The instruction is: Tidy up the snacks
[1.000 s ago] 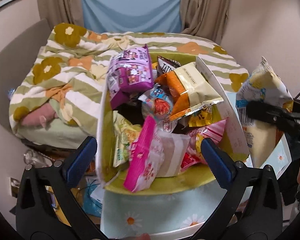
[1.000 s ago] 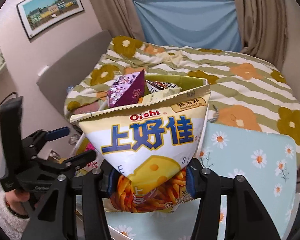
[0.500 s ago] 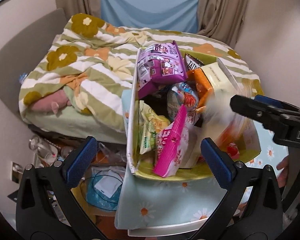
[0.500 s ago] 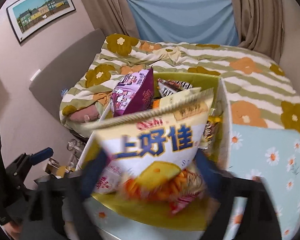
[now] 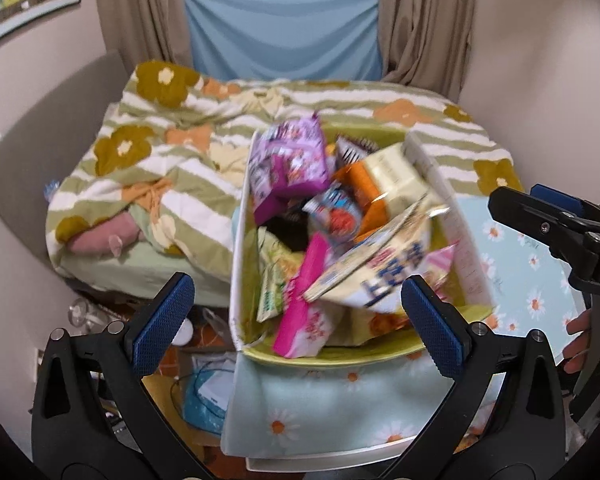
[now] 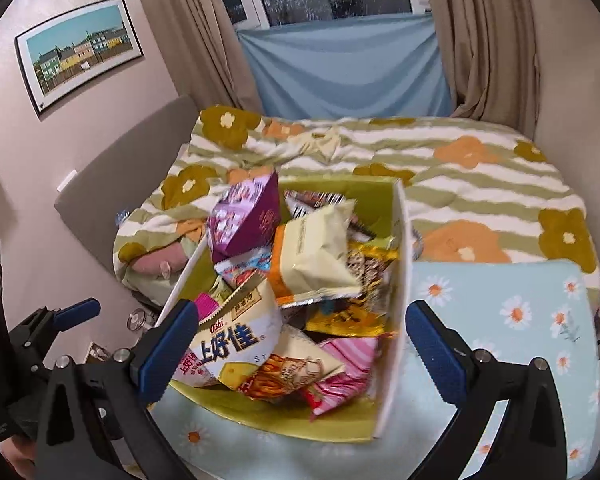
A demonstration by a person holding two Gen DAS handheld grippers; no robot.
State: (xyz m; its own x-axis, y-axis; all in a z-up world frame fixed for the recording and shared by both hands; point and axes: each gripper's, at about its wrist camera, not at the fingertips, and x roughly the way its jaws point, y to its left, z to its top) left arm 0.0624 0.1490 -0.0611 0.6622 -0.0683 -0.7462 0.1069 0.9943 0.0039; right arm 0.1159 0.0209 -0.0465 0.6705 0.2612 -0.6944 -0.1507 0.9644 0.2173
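Deposit step: white-and-yellow Oishi crisp bag [image 6: 236, 344] lying atop packets in green-lined cardboard box [image 6: 392, 280]. Right hand-held gripper [image 6: 296, 340] agape, empty; left hand-held gripper [image 5: 296, 320] likewise. Next: locate another loose snack.

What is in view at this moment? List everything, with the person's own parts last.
Oishi bag: 1, white-yellow, near end of box, atop other snacks.
Purple pack: 1, far-left in box.
Cream-orange bag: 1, mid box.
Pink packs: at least 2, near end.
Snack box: 1, white outside, green lining, on daisy-print surface.
Bed quilt: 1, green-striped, floral, behind box.
Framed picture: 1, left wall.
Left claw: open, empty.
Right claw: open, empty.
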